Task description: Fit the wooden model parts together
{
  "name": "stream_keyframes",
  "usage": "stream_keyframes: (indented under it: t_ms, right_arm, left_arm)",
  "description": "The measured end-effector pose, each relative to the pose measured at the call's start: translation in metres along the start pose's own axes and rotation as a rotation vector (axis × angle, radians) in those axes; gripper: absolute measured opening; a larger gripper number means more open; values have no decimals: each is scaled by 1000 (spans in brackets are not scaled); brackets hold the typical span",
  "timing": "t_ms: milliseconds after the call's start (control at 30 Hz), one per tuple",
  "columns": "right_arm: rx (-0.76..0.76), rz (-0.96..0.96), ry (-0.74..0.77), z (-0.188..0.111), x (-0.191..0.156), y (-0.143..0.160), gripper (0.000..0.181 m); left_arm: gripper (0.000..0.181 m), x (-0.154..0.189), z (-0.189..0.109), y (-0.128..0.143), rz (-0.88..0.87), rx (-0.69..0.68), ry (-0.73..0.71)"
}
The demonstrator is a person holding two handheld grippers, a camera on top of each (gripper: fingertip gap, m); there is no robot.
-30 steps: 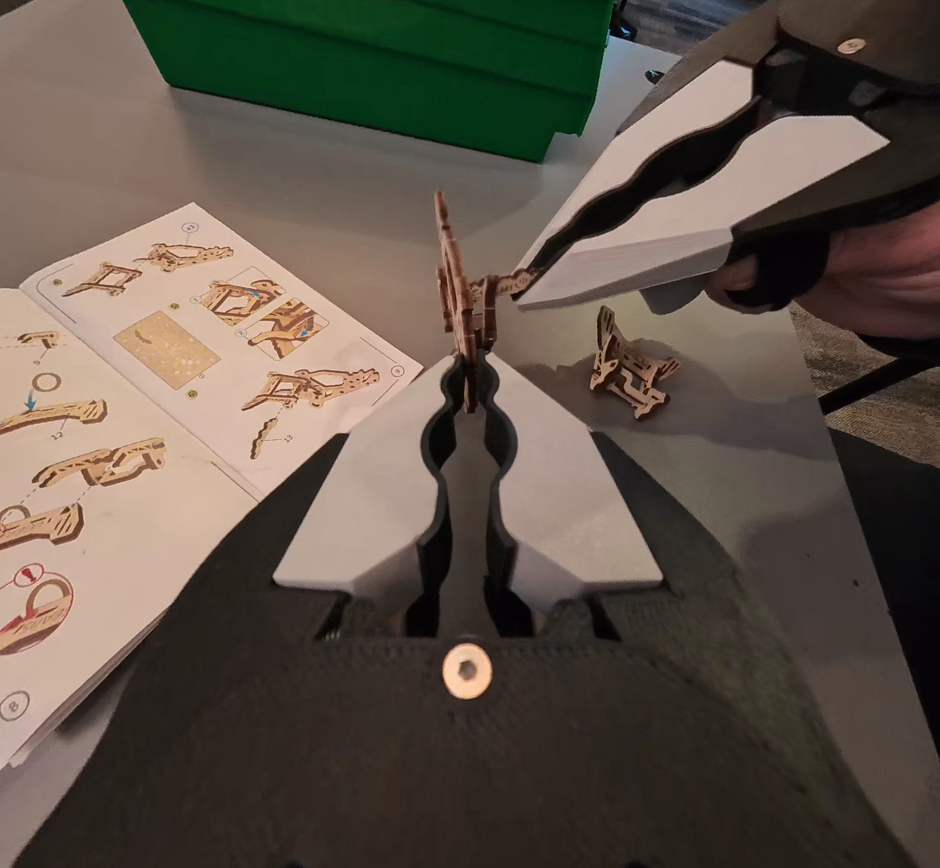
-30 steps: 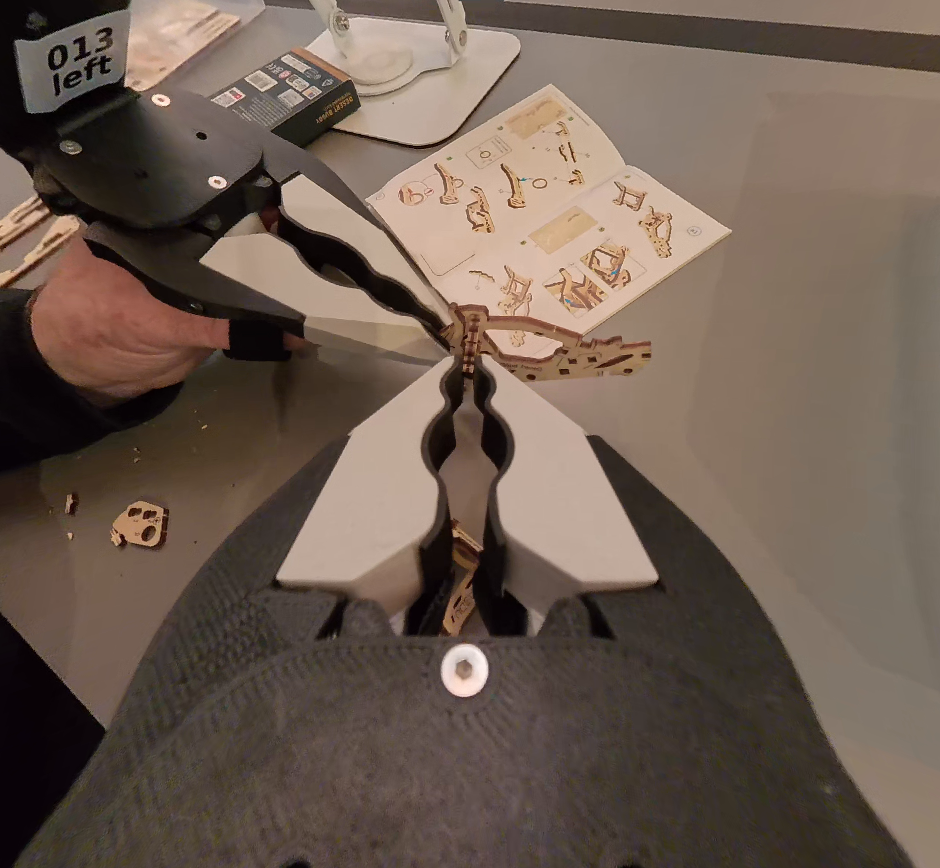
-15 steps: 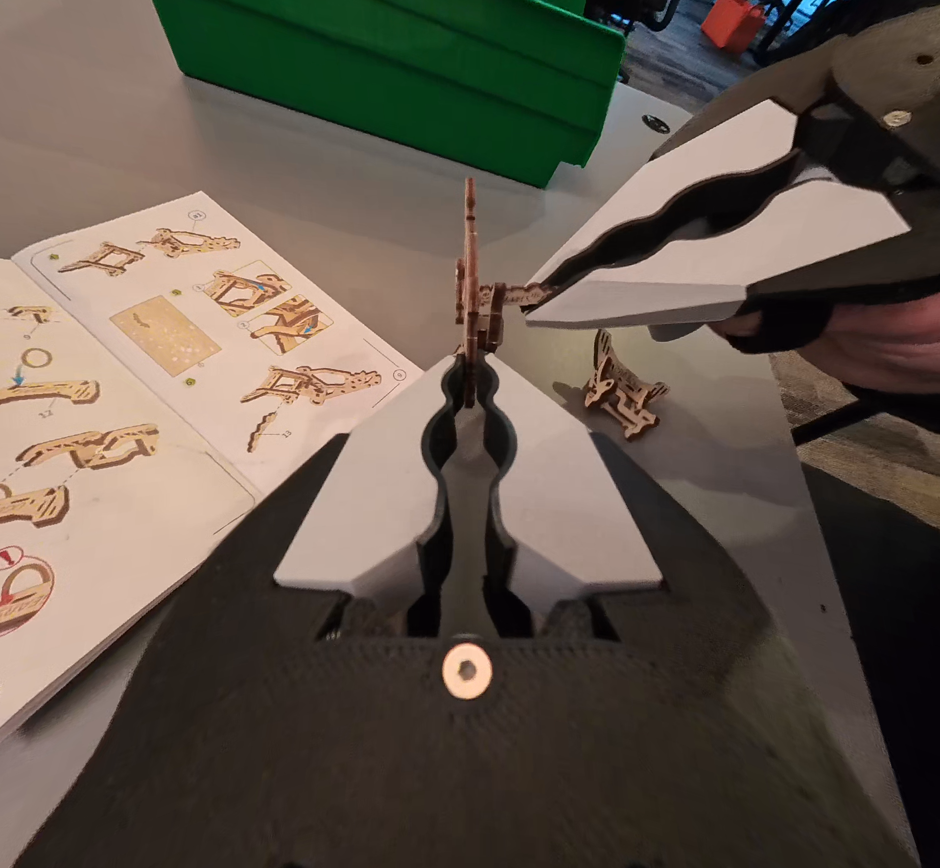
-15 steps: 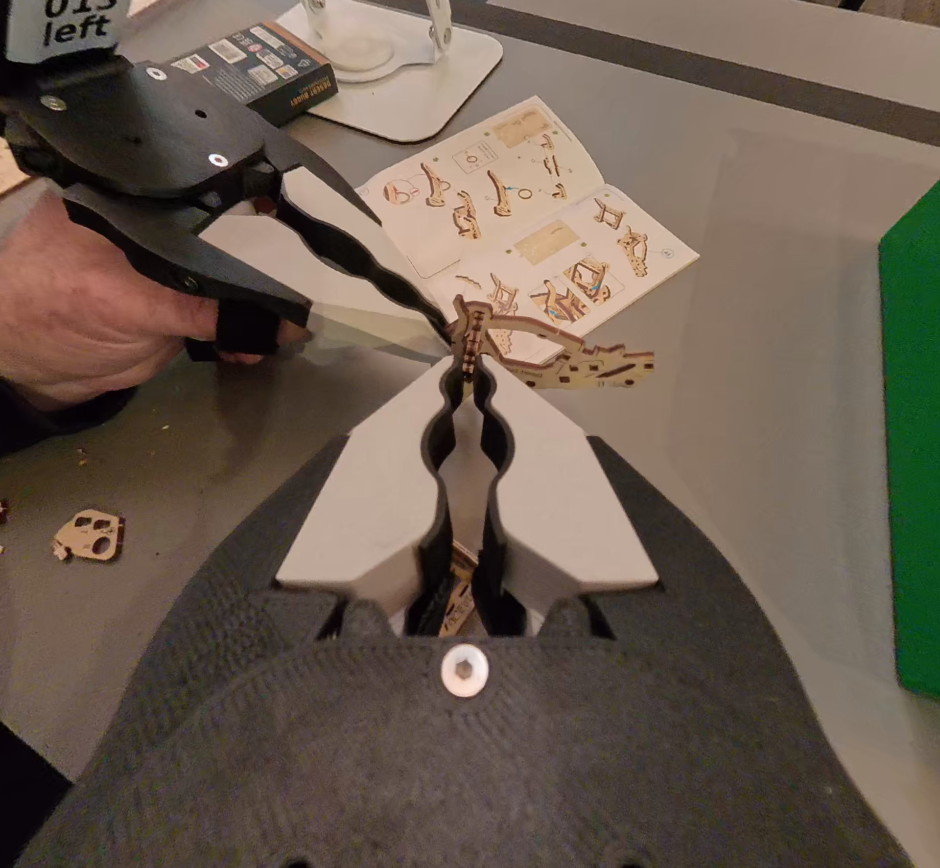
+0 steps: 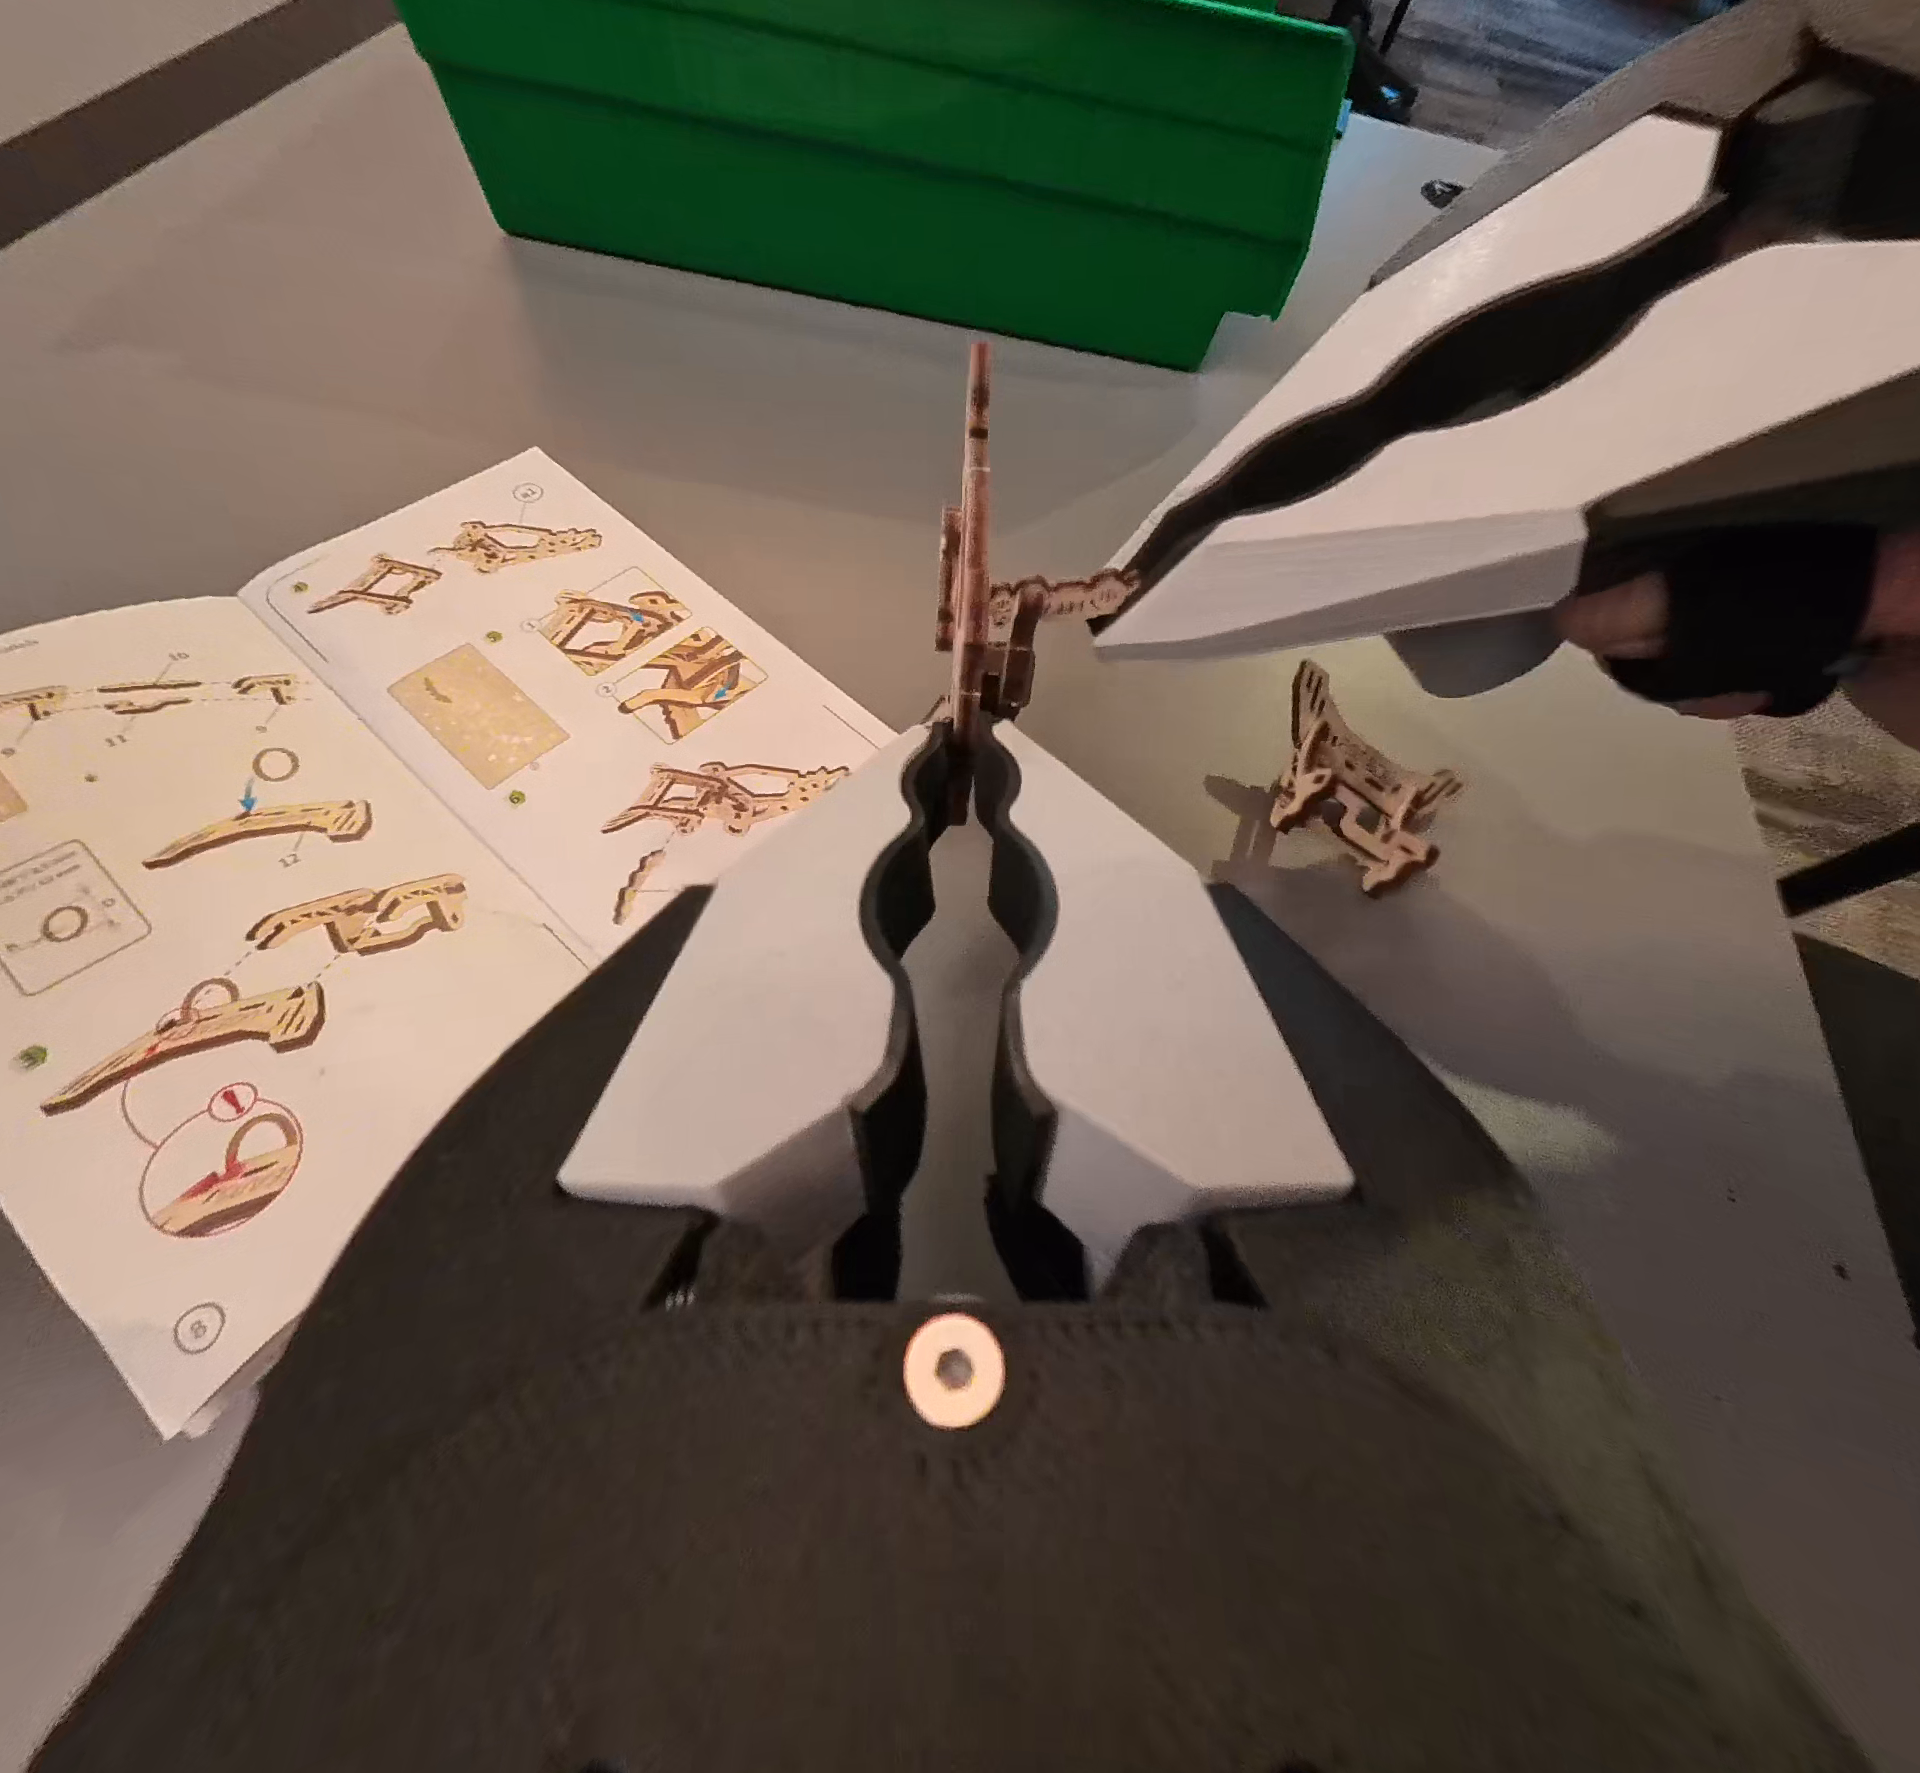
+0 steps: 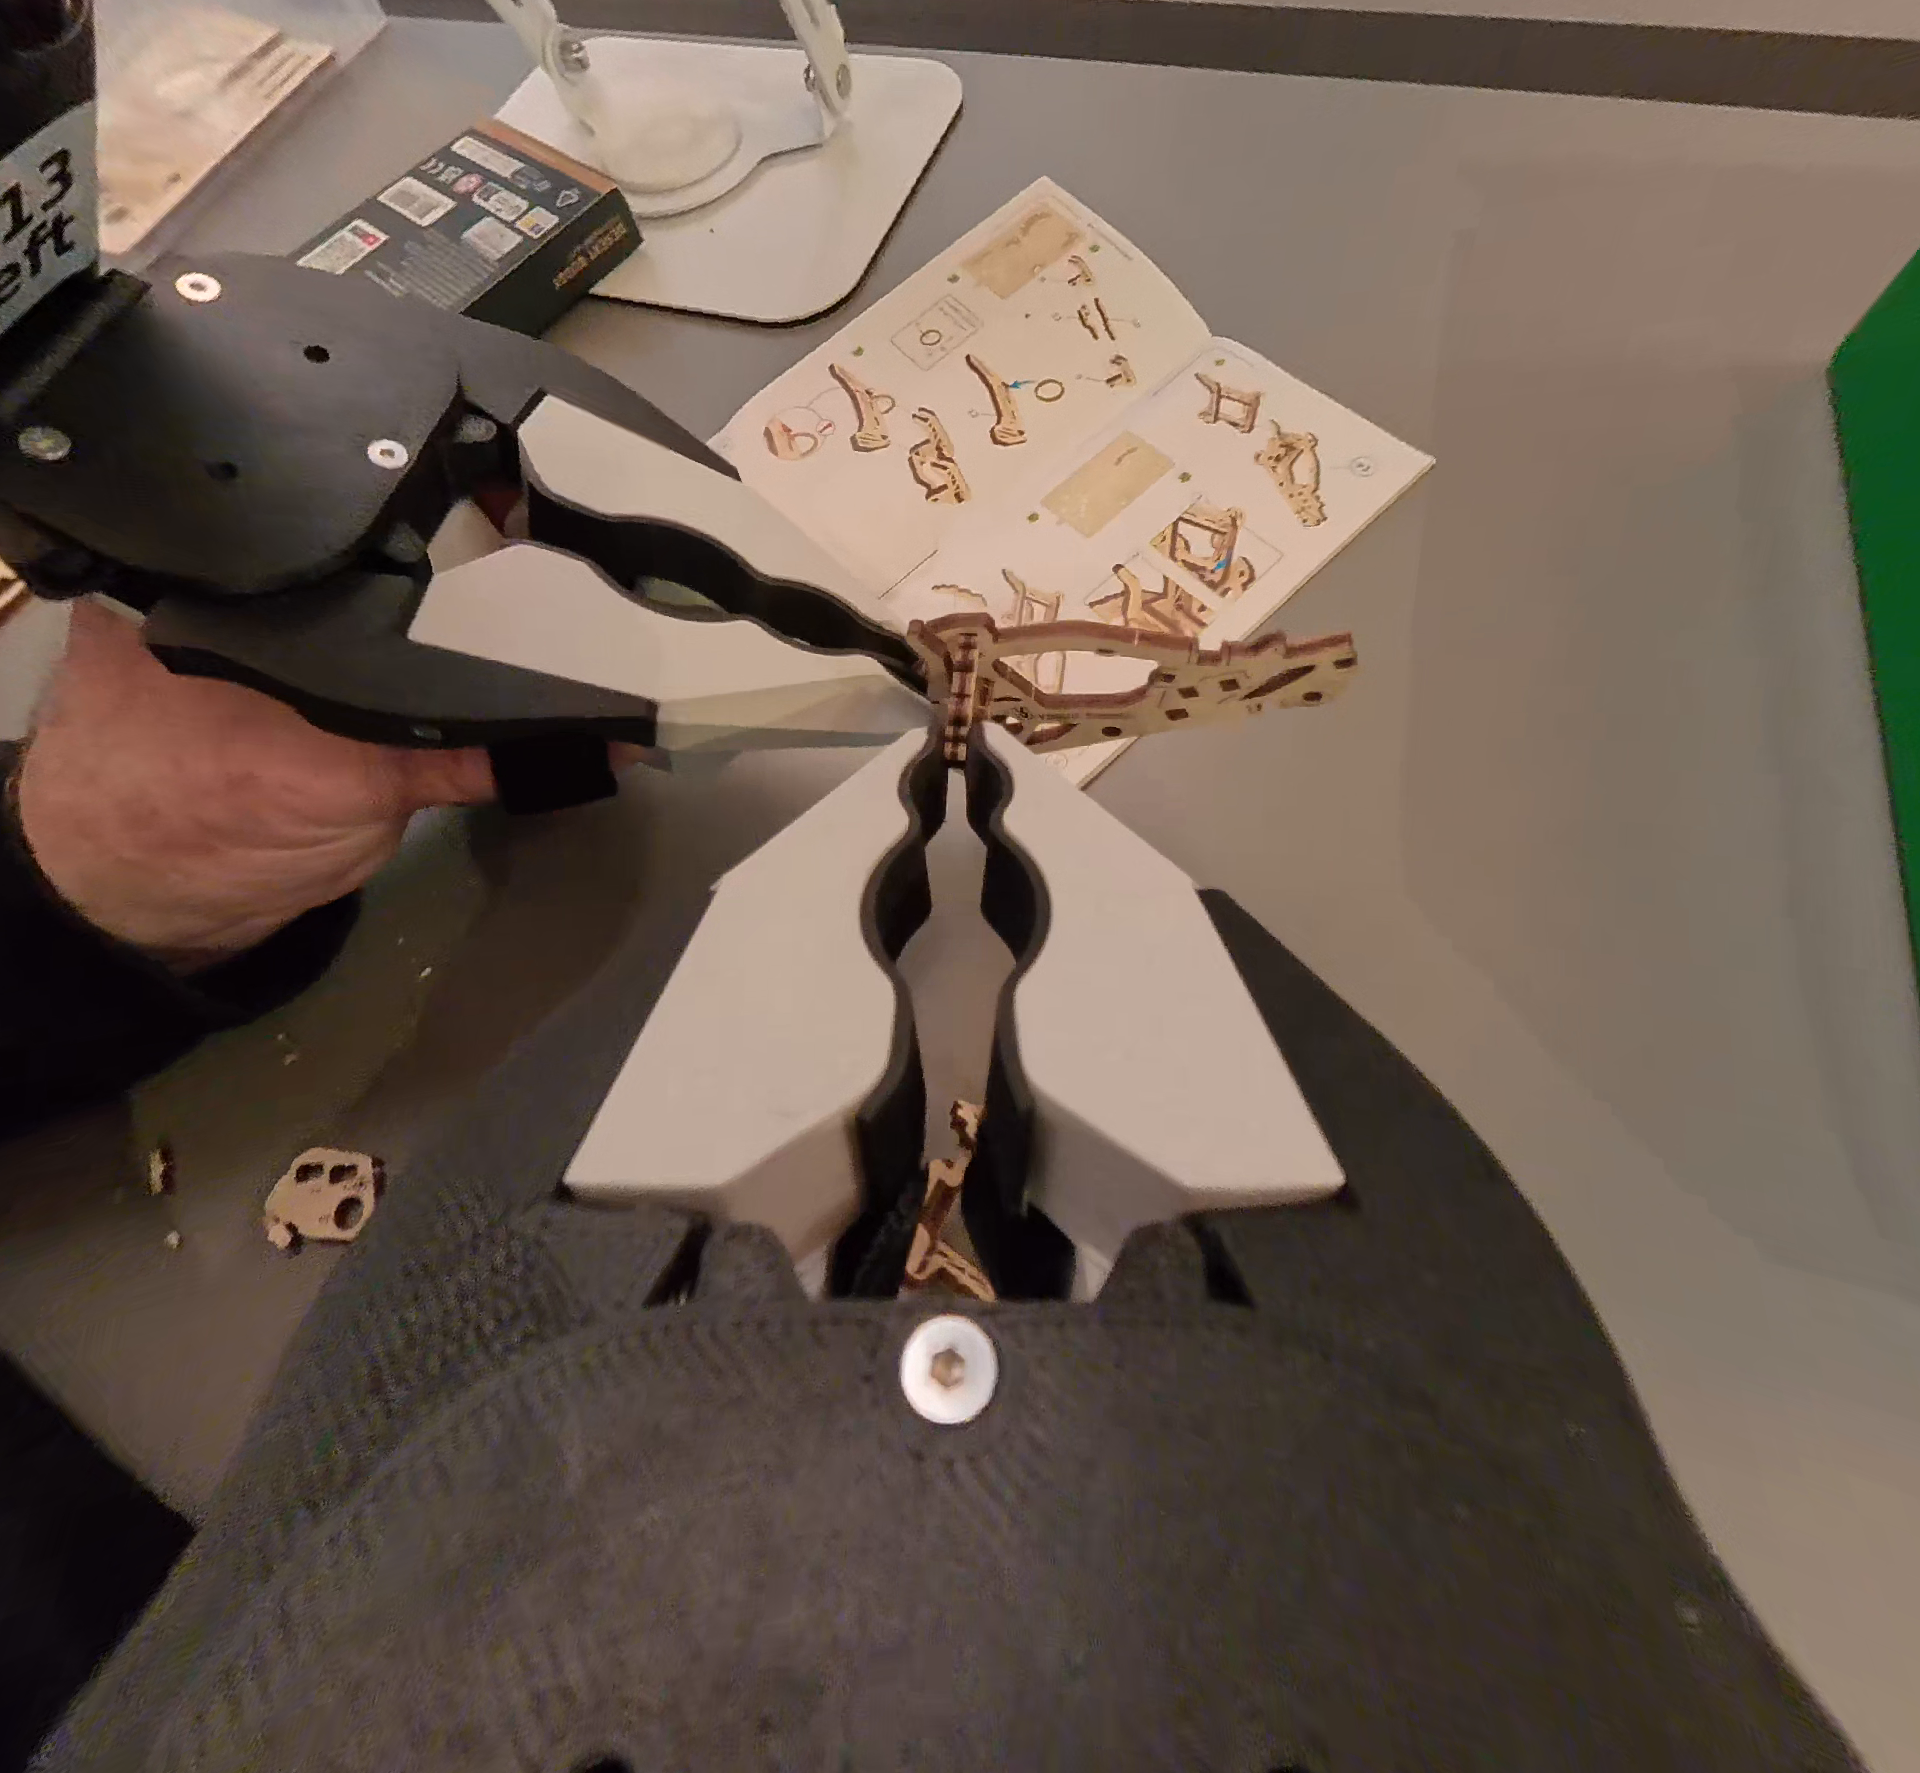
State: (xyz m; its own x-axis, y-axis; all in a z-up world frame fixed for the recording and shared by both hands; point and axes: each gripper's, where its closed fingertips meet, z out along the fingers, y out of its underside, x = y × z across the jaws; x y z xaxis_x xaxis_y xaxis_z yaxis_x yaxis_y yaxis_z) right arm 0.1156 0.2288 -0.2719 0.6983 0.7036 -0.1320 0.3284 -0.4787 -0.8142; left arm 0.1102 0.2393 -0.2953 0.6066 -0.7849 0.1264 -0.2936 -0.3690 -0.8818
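A long flat wooden part (image 6: 1164, 684) shows side-on in the right wrist view and edge-on, upright, in the left wrist view (image 5: 977, 518). My left gripper (image 5: 961, 757) is shut on its lower end and comes in from the left in the right wrist view (image 6: 902, 674). A small wooden cross part (image 5: 1049, 601) is slotted into the long part at right angles. My right gripper (image 6: 956, 749) is shut on this cross part (image 6: 961, 684) and comes in from the right in the left wrist view (image 5: 1114, 603). Both parts are held above the grey table (image 5: 623, 393).
An open instruction booklet (image 5: 364, 788) lies left of the grippers. A green bin (image 5: 883, 113) stands behind. A small wooden sub-assembly (image 5: 1351, 788) stands on the table to the right. A dark box (image 6: 478, 227), a white lamp base (image 6: 748, 165) and a wooden offcut (image 6: 322, 1193) lie nearby. Both grippers' tips are close together, under 4 cm apart. The wooden offcut (image 6: 322, 1193) is about equally far from each gripper, around 20 cm.
Both grippers kept their hold. The joined parts turned a little, so the long part now stands upright in the left wrist view. Both views have shifted relative to the green bin.
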Motion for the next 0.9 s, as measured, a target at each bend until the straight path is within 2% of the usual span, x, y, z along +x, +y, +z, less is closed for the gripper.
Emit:
stream_keyframes:
  t_ms: [200, 300, 467, 600, 700, 900]
  right_arm:
    - [78, 77, -12, 4, 0, -5, 1]
    - [124, 132, -5, 8, -3, -7, 1]
    - [31, 70, 19, 7, -3, -4, 1]
    - [-75, 59, -30, 1, -1, -6, 1]
    - [-32, 85, -32, 2, -2, -8, 1]
    - [98, 120, 31, 14, -5, -4, 1]
  left_arm:
    - [1, 0, -1, -4, -165, 65, 85]
    - [1, -4, -3, -4, -178, 69, 76]
    - [2, -7, -2, 0, -39, 9, -35]
    - [2, -5, -3, -4, -10, 24, -39]
    - [2, -8, -4, -4, -30, 27, -35]
    - [2, -10, -3, 0, -191, 56, 52]
